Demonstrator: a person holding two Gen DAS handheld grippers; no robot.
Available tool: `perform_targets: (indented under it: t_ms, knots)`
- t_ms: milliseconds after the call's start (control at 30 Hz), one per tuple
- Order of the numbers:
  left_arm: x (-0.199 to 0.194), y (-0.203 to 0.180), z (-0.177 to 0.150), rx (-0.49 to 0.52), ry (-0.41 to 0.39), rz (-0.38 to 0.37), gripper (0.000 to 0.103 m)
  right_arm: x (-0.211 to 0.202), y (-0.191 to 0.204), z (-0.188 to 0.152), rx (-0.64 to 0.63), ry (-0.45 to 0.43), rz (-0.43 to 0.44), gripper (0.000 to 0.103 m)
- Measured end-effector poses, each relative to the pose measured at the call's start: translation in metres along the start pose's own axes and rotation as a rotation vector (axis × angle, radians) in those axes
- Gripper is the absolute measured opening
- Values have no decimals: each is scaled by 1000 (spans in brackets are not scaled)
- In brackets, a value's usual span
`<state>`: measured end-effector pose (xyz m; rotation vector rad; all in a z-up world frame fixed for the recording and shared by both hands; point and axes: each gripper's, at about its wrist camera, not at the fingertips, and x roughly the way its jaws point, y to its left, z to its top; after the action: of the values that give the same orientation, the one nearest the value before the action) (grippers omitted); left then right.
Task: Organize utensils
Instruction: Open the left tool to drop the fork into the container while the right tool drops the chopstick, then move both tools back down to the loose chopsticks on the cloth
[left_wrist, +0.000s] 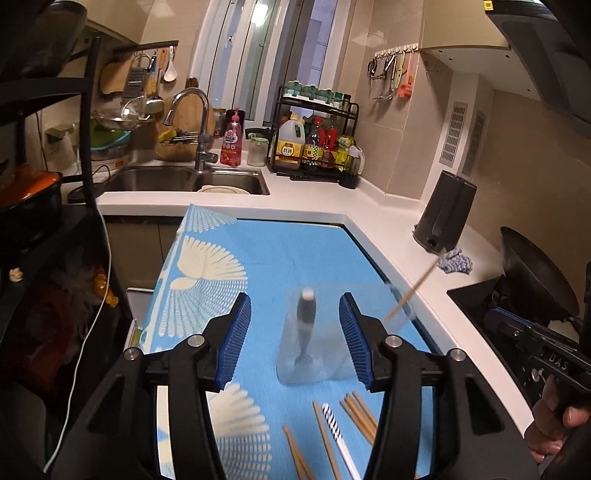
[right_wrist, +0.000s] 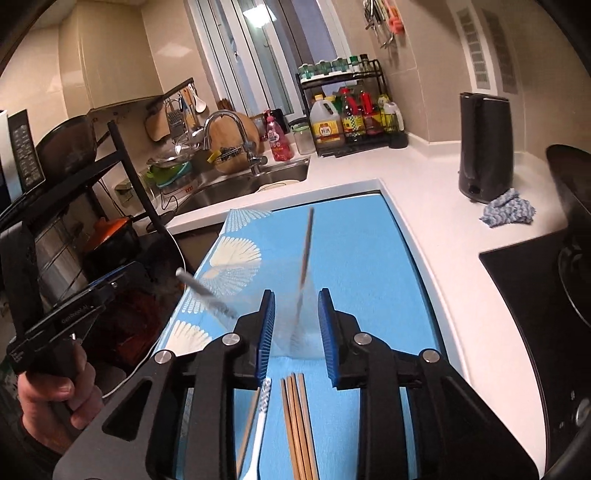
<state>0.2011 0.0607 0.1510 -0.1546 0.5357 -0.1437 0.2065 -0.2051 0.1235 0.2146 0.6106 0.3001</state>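
A clear plastic container (left_wrist: 314, 343) stands on the blue patterned mat (left_wrist: 280, 254), between my left gripper's open blue pads; a dark-handled utensil (left_wrist: 306, 317) leans inside it. My left gripper (left_wrist: 295, 332) is open around the container without touching it. A wooden chopstick (left_wrist: 413, 288) sticks out to the right. In the right wrist view the same container (right_wrist: 295, 314) sits between the pads of my right gripper (right_wrist: 295, 332), with a chopstick (right_wrist: 306, 247) standing in it and the dark utensil (right_wrist: 207, 291) leaning left. Loose chopsticks (right_wrist: 297, 424) and a white striped utensil (right_wrist: 260, 417) lie below.
White counter (left_wrist: 388, 229) surrounds the mat. A black kettle (left_wrist: 445, 212) and blue cloth (left_wrist: 456, 261) sit at right, next to the stove with a wok (left_wrist: 535, 273). Sink (left_wrist: 184, 179) and condiment rack (left_wrist: 314, 144) are at the back. A black shelf (left_wrist: 44, 177) stands left.
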Motion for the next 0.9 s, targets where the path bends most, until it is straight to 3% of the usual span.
perform_targets:
  t_ms: [200,367,433,533,667,900]
  knots:
    - [-28,-7,-62,29,9,34,49,-28,-11,-71,12,-43,-32,25]
    - [-38,-10,-127,45,22,81,32,-35,-16,-124,-26,-25,-57,22]
    - [-42,-13,-148,43,22,81,30,-34,-19,-143,-44,-12,-77,15]
    - [-46,-20,-178,44,23,84,29,-30,-24,-168,-42,31,-74,13]
    - [-49,-26,-212,3,47,88,29,-25,-23,-192,-69,73,-74,13]
    - [-59,-42,-245,36,31,125,29,-12,-16,-215,-99,129,-66,14]
